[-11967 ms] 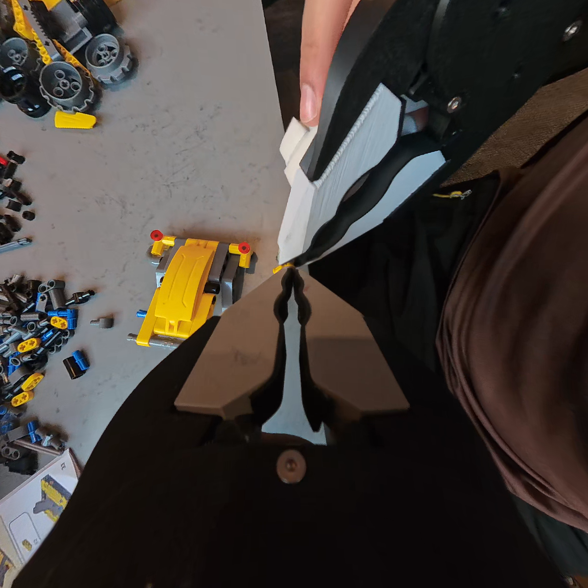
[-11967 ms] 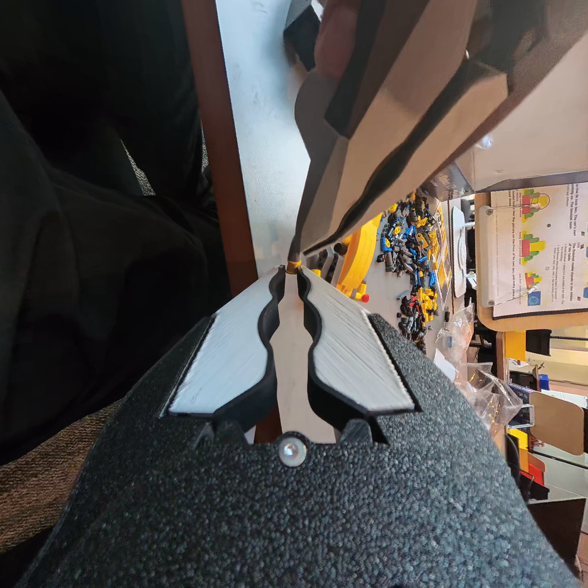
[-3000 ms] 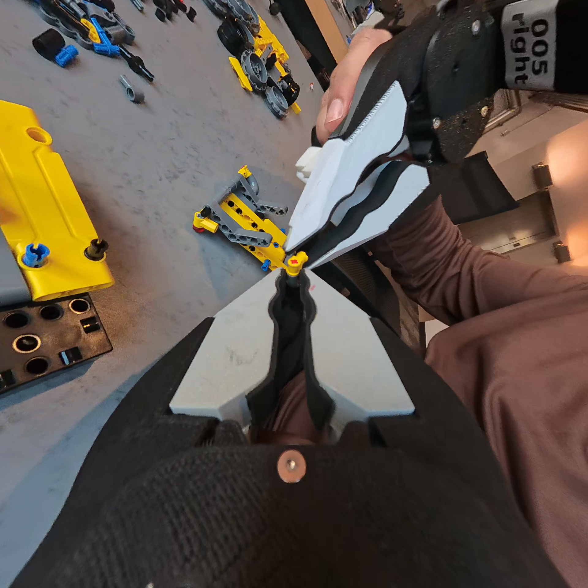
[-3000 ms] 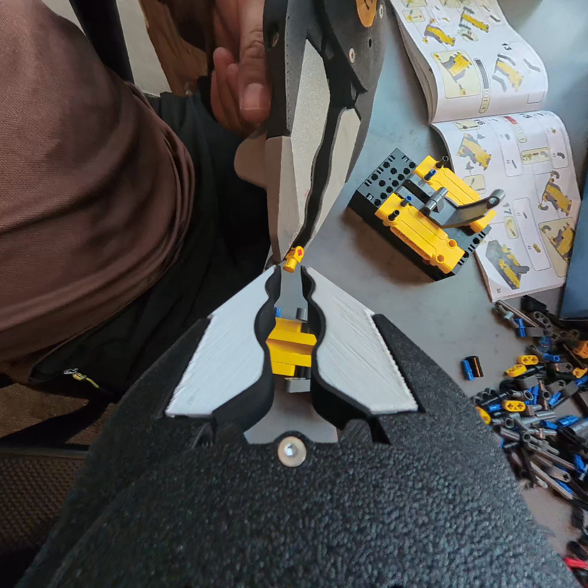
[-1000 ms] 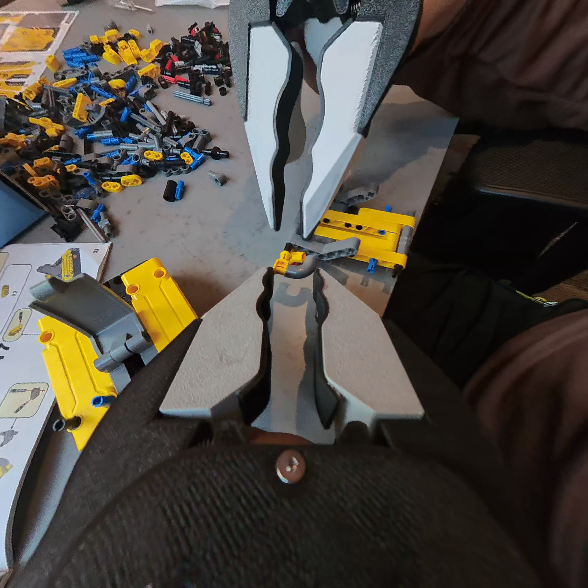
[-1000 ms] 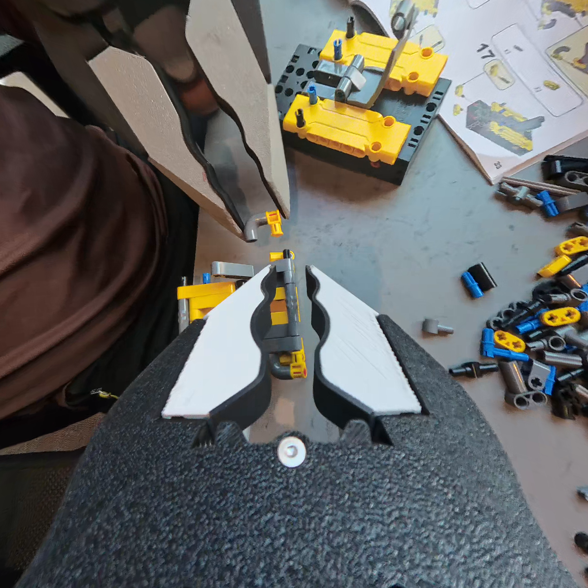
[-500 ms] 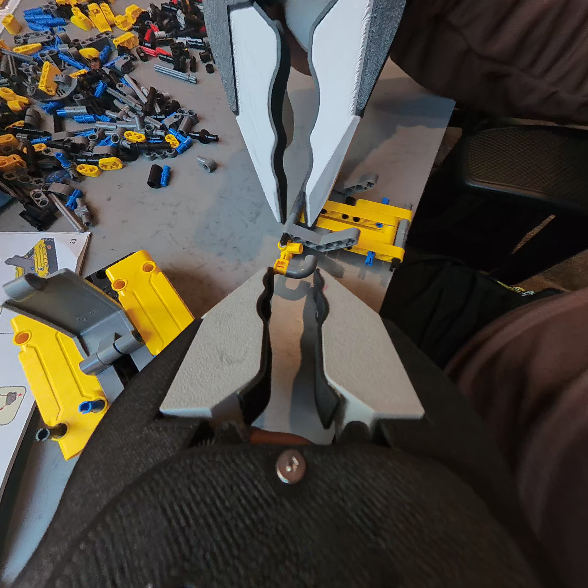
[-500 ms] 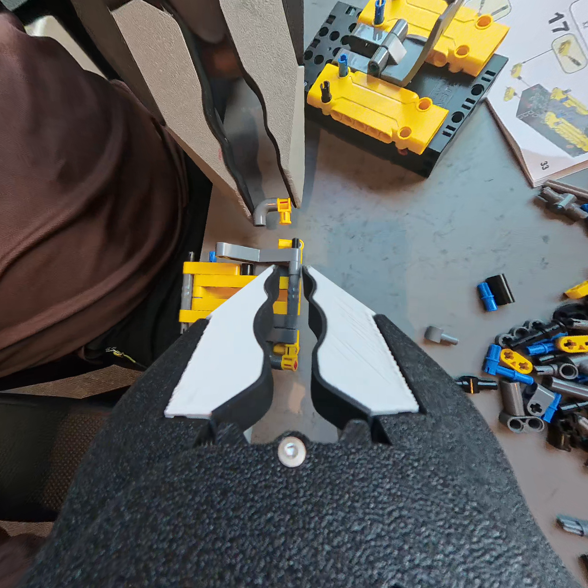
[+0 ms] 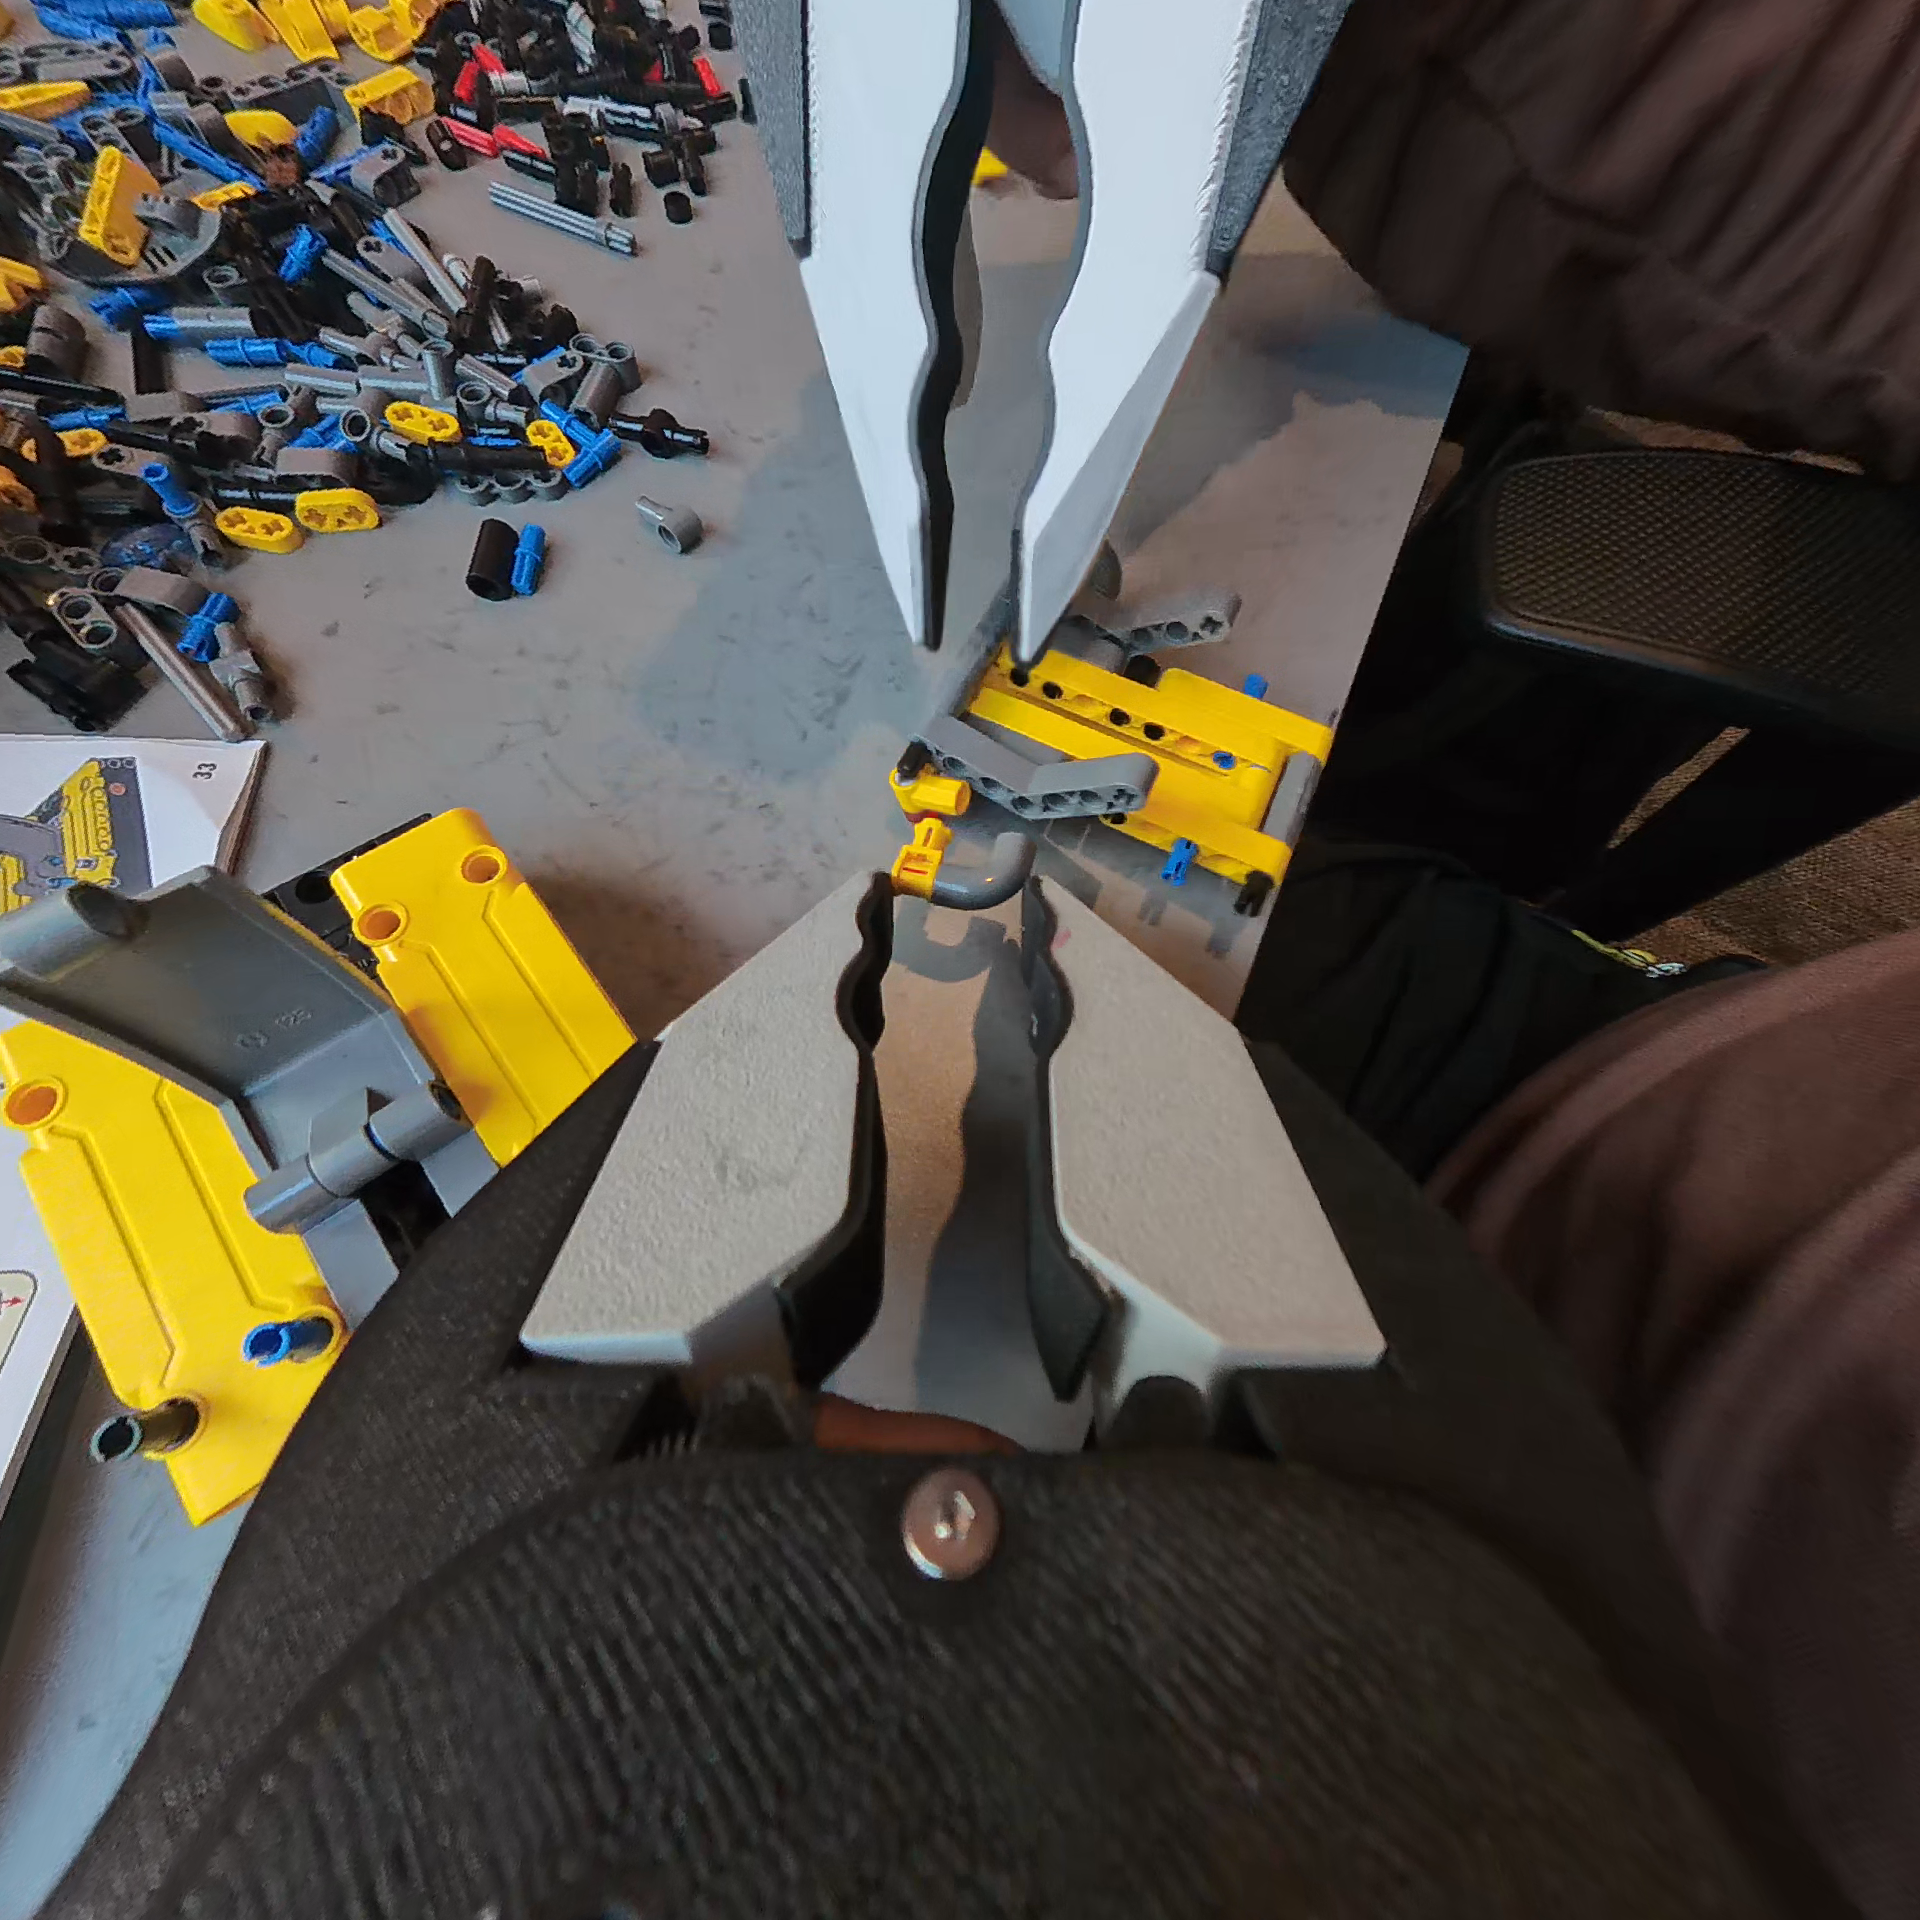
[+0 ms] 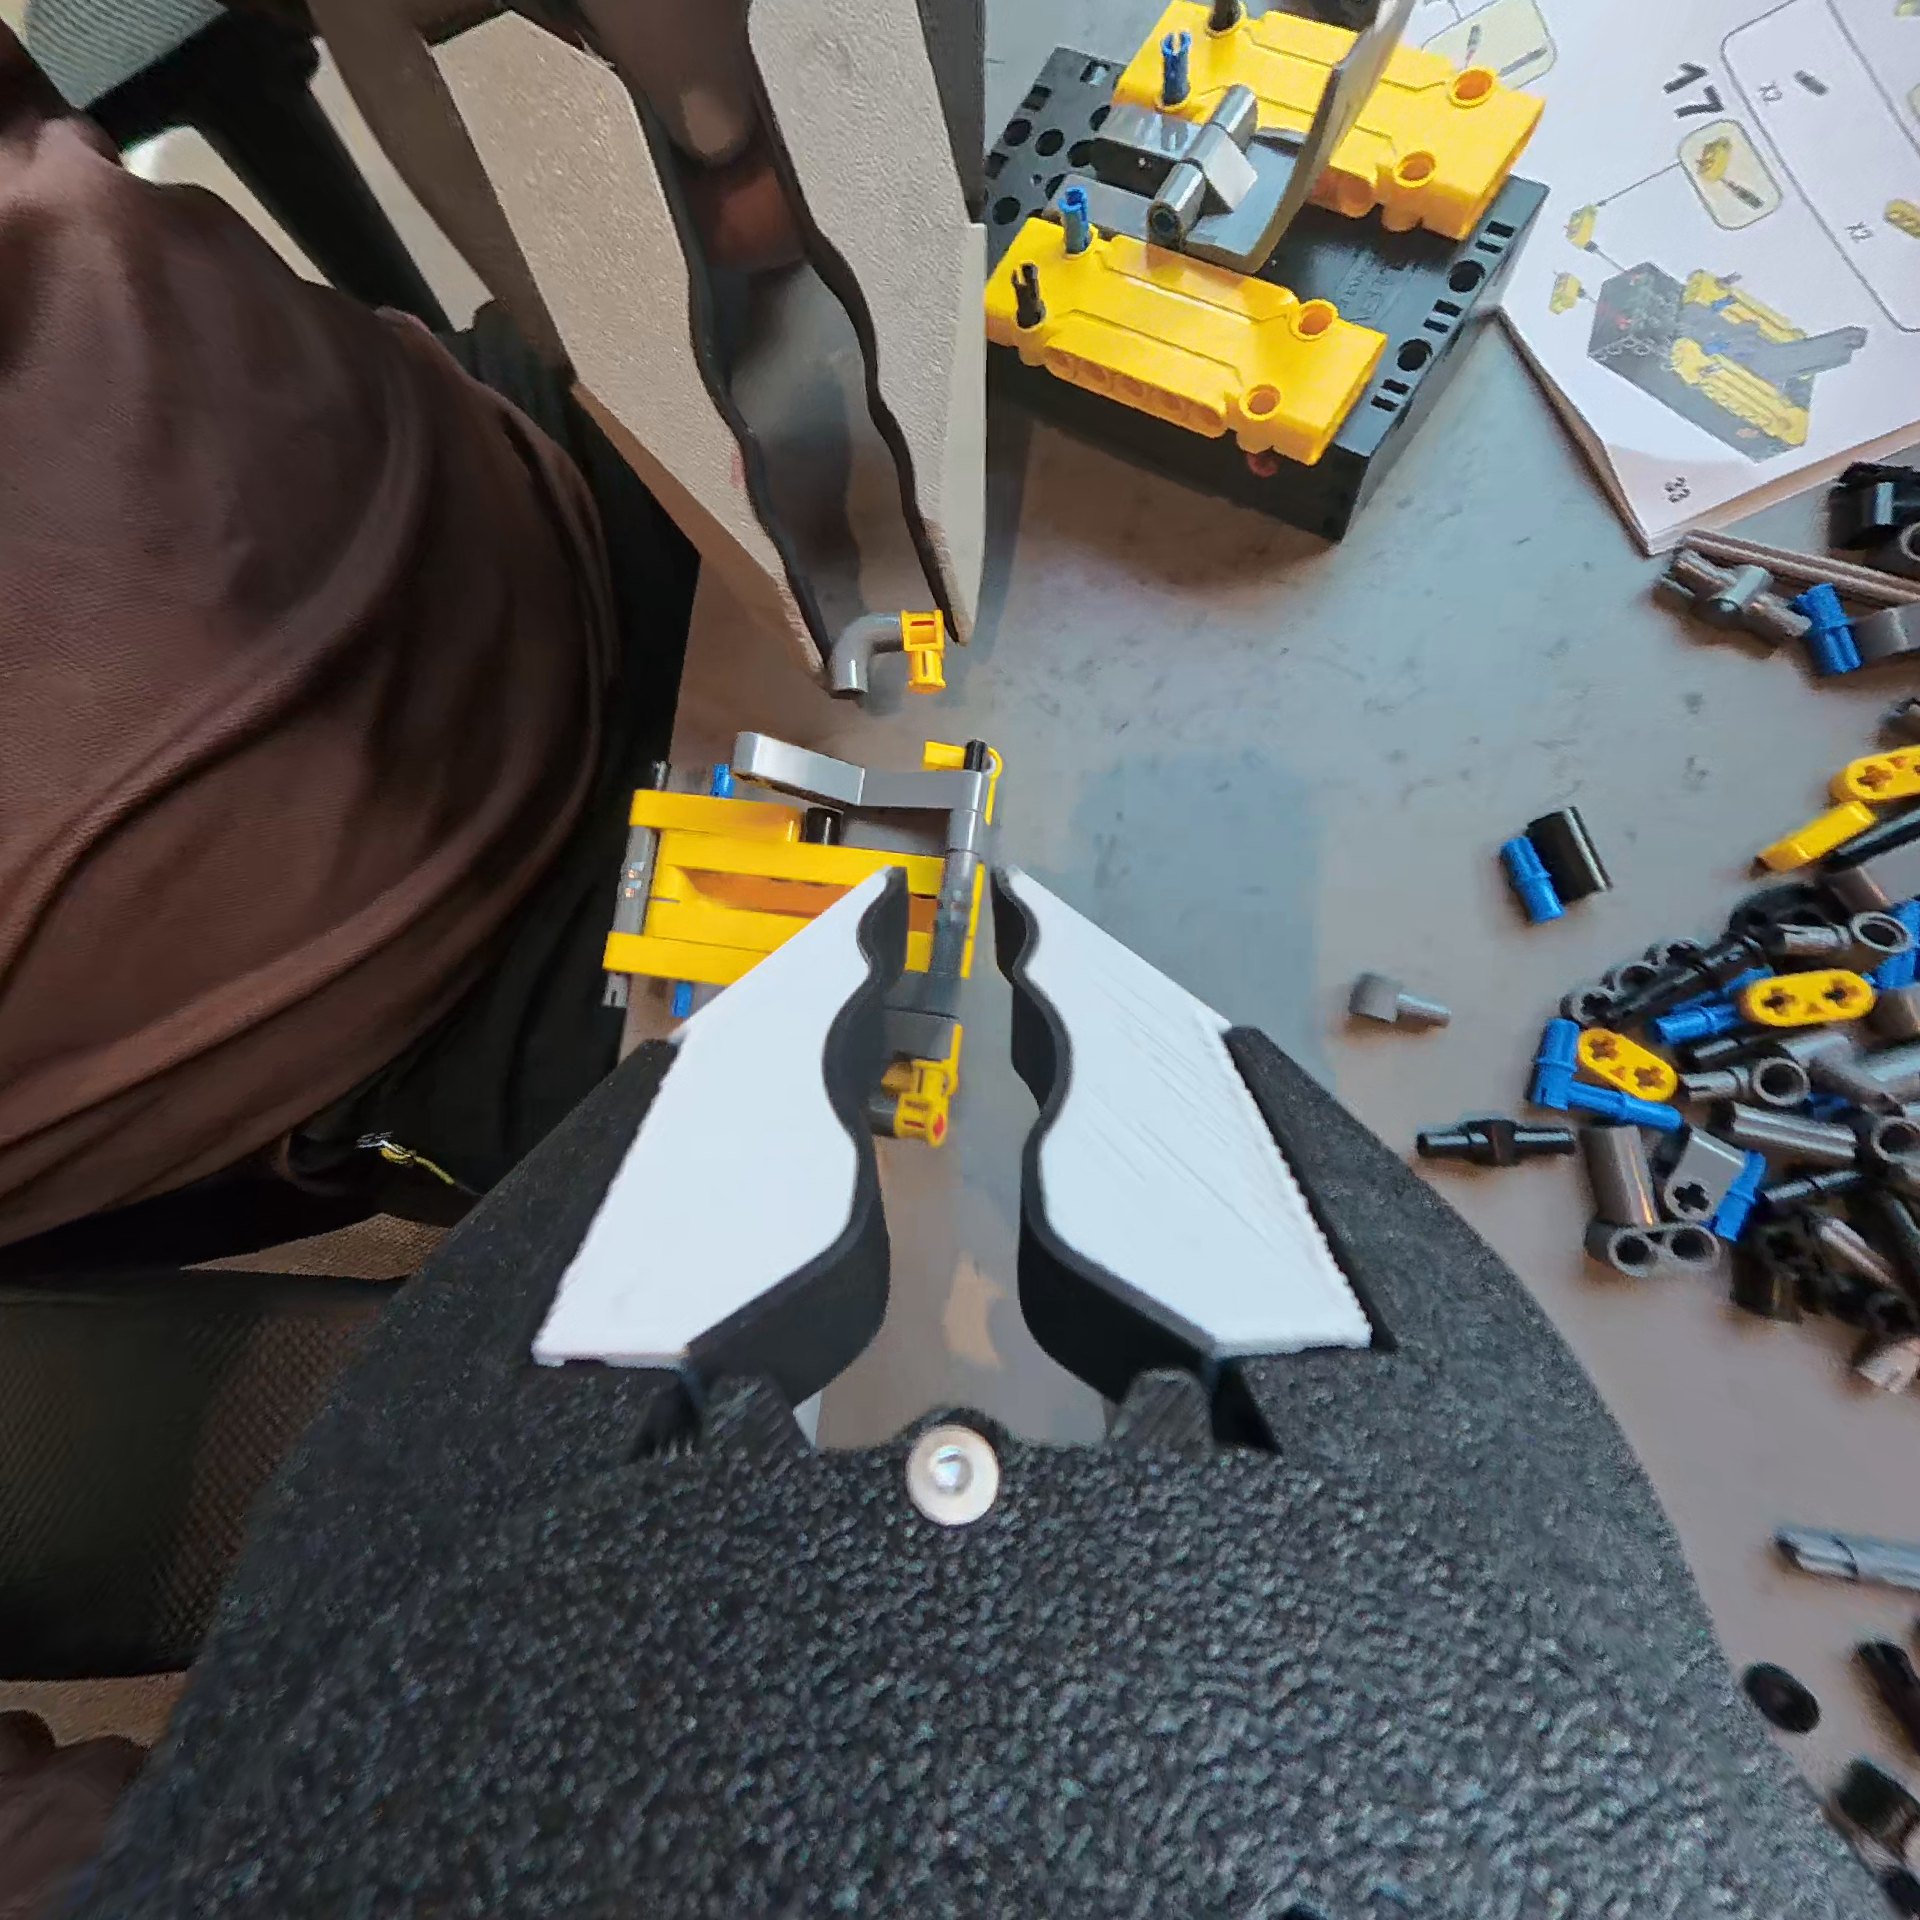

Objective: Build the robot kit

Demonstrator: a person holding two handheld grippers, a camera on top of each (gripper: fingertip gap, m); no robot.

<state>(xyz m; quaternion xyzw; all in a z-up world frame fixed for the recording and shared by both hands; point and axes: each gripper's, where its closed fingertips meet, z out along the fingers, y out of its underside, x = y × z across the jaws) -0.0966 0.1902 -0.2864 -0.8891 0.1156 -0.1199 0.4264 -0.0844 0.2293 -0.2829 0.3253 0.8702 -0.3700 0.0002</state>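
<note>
My left gripper [image 9: 956, 894] is shut on a small grey elbow piece [image 9: 982, 883] with a yellow connector on its end. It holds the piece just in front of a yellow and grey brick assembly [image 9: 1143, 727] at the table's near edge. My right gripper [image 10: 945, 883] is shut around the grey bar along the edge of the assembly [image 10: 727, 862]. In the left wrist view the right gripper [image 9: 977, 649] comes down from above onto the assembly's far end. In the right wrist view the left gripper [image 10: 894, 644] holds the elbow piece [image 10: 862, 644] a short gap from the assembly's yellow corner connector.
A black base with yellow panels and a grey arm [image 10: 1174, 332] sits beside an open instruction booklet [image 10: 1766, 260]. A pile of loose small pieces [image 9: 312, 364] spreads over the grey table. The table edge [image 9: 1351, 623], a person's brown sleeve and a black chair [image 9: 1714, 571] lie right. One gripper's finger ends stand about 5 cm off the other's.
The grippers no longer meet tip to tip on the small piece. In the last second the right jaws narrowed onto the assembly, and the left gripper brought the elbow piece closer.
</note>
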